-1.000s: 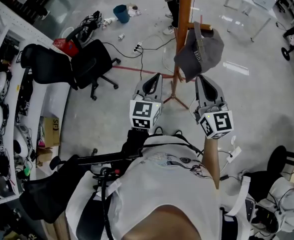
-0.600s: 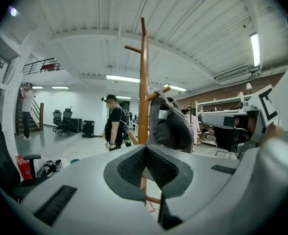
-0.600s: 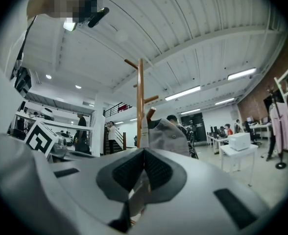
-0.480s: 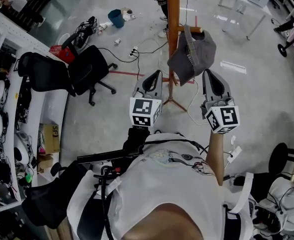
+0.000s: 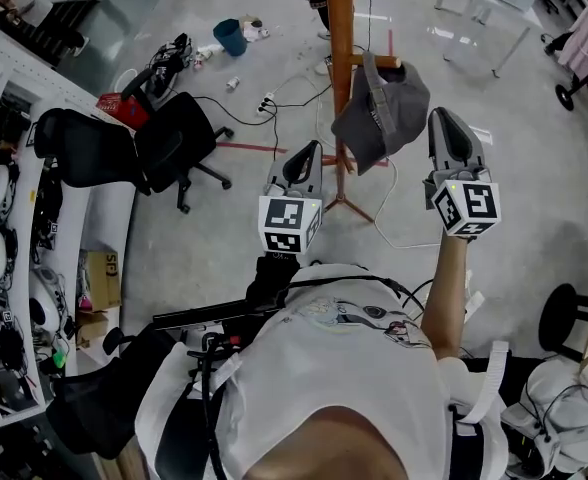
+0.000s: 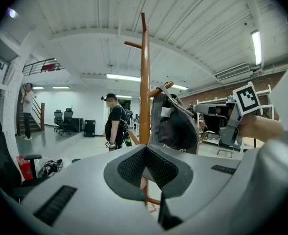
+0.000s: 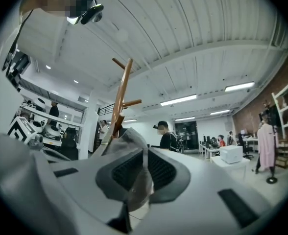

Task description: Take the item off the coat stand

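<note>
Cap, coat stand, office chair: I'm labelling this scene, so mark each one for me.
cap (image 5: 396,108), head view, on its grey crown.
coat stand (image 5: 340,38), head view, on the wooden pole.
office chair (image 5: 179,123), head view, on the black seat.

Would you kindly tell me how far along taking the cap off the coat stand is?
Done: the right gripper is shut on the edge of the grey fabric cap. In hand: that grip, while the cap hangs on a peg of the wooden coat stand. Left: lifting it clear of the peg. The left gripper is shut, holding nothing.
</note>
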Demonstrator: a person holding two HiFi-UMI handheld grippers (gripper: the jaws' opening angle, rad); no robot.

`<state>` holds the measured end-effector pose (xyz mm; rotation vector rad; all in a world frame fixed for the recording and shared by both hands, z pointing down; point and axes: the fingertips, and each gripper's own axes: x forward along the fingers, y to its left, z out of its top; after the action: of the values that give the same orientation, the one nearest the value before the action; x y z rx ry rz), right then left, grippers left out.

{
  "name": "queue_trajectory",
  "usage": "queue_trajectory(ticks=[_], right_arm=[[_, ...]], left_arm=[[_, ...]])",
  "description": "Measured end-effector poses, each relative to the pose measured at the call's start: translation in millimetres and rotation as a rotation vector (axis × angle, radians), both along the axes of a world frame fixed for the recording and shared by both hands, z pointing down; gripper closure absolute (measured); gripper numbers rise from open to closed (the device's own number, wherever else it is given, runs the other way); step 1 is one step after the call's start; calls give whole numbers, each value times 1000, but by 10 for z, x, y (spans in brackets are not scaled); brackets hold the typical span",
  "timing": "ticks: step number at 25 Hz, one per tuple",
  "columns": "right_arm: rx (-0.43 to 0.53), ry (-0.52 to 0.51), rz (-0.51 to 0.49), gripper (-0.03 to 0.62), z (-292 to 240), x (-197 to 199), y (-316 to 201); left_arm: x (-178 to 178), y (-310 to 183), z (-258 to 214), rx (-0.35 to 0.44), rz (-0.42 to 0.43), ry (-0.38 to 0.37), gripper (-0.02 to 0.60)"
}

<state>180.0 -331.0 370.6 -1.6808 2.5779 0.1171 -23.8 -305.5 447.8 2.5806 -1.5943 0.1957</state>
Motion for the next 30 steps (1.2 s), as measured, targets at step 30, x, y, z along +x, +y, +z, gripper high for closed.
queue_trajectory(ticks=[30], right_arm=[[-16,-72,-260,576,-183,-138,-224]], left_arm=[[-220,-11,80,-2,-62,0,578]])
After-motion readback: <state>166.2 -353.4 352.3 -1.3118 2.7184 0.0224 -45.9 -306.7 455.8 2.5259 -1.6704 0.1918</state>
